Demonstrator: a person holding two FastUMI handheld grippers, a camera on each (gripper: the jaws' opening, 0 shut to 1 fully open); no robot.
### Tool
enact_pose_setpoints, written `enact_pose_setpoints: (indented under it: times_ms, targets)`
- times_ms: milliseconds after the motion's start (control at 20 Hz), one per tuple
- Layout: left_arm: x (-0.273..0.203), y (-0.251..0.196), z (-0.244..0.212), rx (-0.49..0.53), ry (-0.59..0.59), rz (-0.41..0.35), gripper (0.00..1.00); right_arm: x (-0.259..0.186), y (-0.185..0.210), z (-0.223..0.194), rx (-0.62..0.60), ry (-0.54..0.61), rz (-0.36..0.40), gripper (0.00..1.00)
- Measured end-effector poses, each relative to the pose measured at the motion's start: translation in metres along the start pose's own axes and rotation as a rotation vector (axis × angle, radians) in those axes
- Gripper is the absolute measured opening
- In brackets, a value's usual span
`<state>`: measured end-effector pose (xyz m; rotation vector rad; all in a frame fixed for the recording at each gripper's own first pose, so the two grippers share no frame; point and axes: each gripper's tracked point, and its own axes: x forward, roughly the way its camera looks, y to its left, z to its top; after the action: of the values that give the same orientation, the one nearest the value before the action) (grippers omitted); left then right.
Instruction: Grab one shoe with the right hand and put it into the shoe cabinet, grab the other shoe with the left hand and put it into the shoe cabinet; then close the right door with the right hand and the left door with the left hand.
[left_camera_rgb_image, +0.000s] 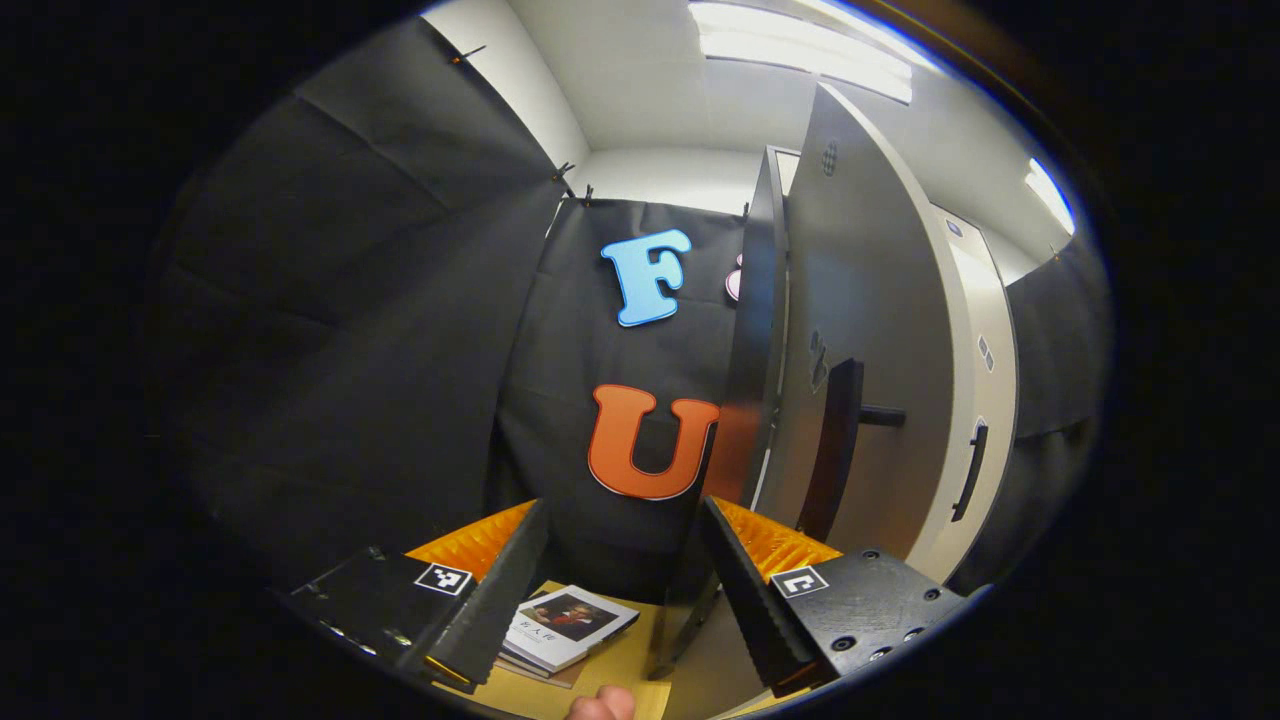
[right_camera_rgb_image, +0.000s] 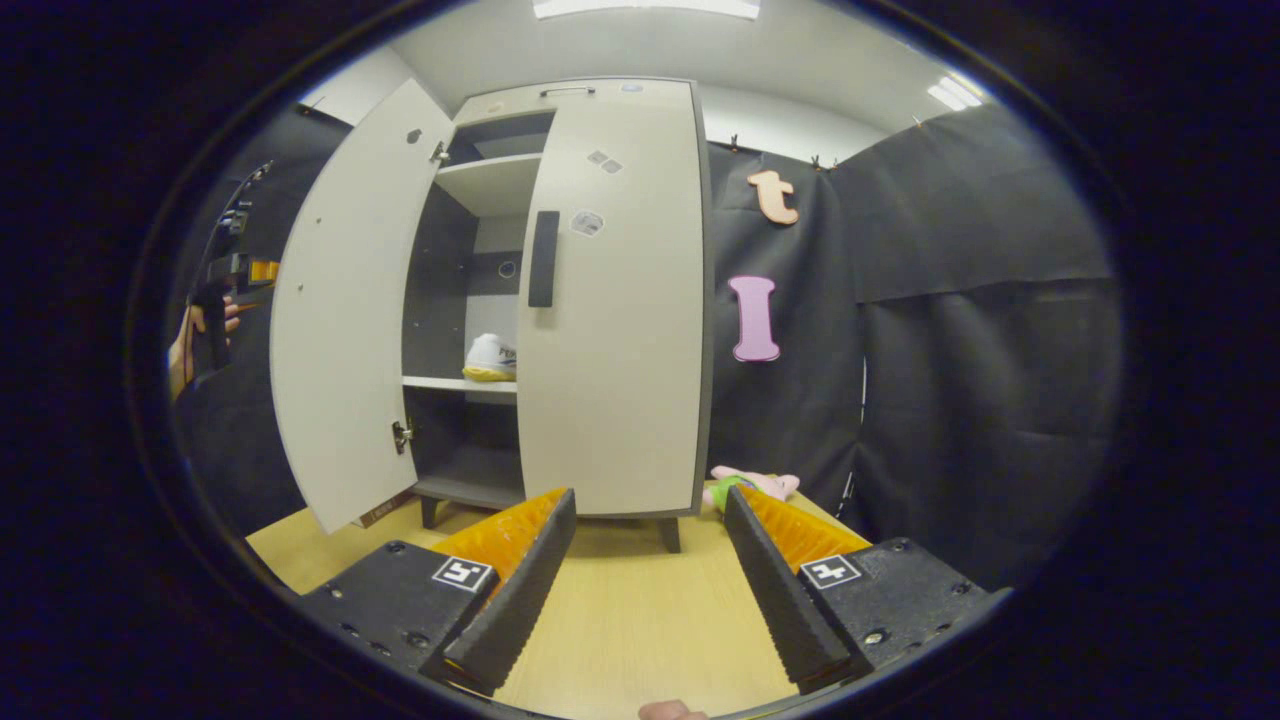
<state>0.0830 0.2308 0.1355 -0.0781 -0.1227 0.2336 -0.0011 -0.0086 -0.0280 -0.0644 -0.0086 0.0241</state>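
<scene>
The left gripper (left_camera_rgb_image: 625, 590) has two long wedge-shaped fingers (left_camera_rgb_image: 500, 590) with ribbed, finely grooved inner faces. Each finger is mounted on a flat black block, and on top of each block, close to the finger, sits a small white square sticker printed with a black pixel pattern. Round screw heads dot the block beside the right-hand finger. The right gripper (right_camera_rgb_image: 645, 590) is built the same way: two ribbed wedge fingers (right_camera_rgb_image: 515, 600), black mounting blocks with recessed screws, and a white square marker sticker on each. In the right gripper view, a hand (right_camera_rgb_image: 195, 340) beside the far gripper emerges from a dark sleeve.
</scene>
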Motion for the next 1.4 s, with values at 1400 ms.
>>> enact_pose_setpoints:
  times_ms: [1400]
  targets:
    - [0.023, -0.185, -0.028, 0.006, 0.005, -0.265, 0.93, 0.012, -0.028, 0.002, 0.016, -0.007, -0.039, 0.93]
